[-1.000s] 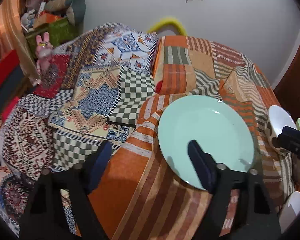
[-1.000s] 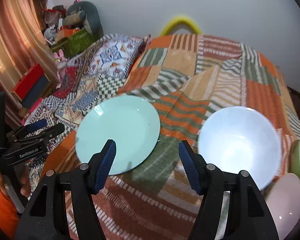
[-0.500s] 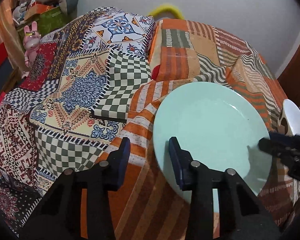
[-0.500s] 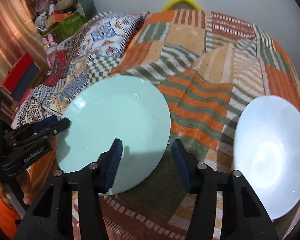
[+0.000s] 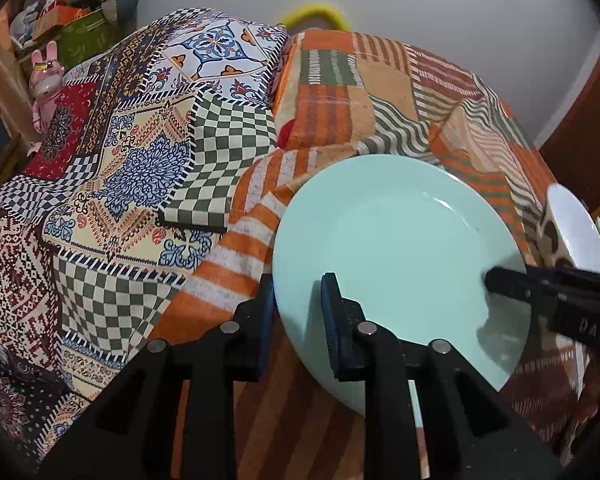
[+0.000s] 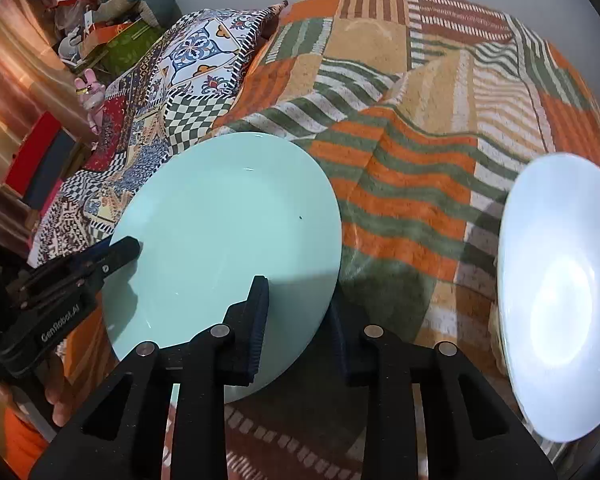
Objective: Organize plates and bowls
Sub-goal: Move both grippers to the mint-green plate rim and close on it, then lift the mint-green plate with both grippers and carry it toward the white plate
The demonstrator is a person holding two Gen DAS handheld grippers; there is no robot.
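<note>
Plate (image 5: 396, 248) pinched at opposite rims by left gripper (image 5: 298, 320) and right gripper (image 6: 296, 320), steadying a level two-handed lift; bowl (image 6: 560, 296) alongside.

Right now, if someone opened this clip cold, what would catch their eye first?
The mint green plate dominates, lying on the orange striped blanket, with the left gripper and right gripper each straddling its rim on opposite sides. To its right sits a white bowl. Behind, a busy patchwork quilt covers the far left of the bed.
</note>
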